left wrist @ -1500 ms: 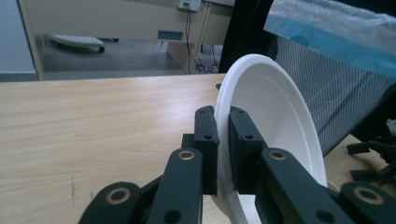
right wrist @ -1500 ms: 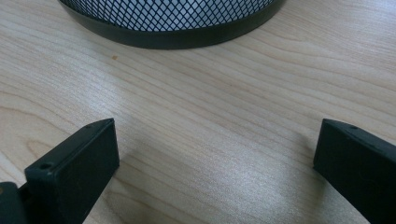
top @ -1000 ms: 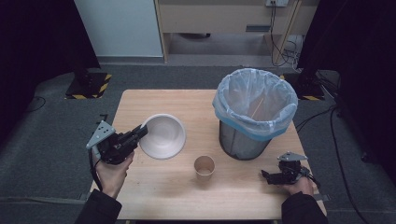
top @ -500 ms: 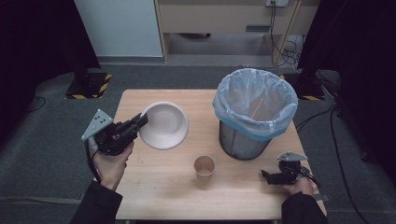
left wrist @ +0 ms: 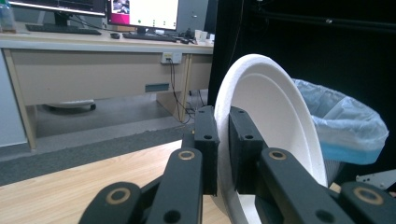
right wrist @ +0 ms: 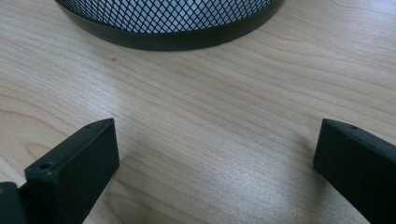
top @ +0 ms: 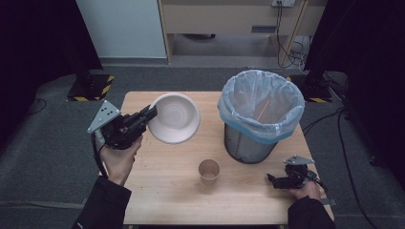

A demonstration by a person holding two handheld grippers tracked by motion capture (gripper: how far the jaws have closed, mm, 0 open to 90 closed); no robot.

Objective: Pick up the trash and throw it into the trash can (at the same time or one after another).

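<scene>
Above the wooden table [top: 162, 191], a tilted, round white bowl [top: 174, 118].

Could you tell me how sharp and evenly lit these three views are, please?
High view: soft, table lit, surroundings nearly black. Left gripper view: white bowl and jaws fairly sharp, background dark at right. Right gripper view: wood grain crisp, soft shadow between the open jaws.

The wooden desk [top: 162, 191] carries a paper cup [top: 209, 171] between the two pairs of jaws and a mesh bin [top: 260, 117] just ahead of the right jaws.
</scene>
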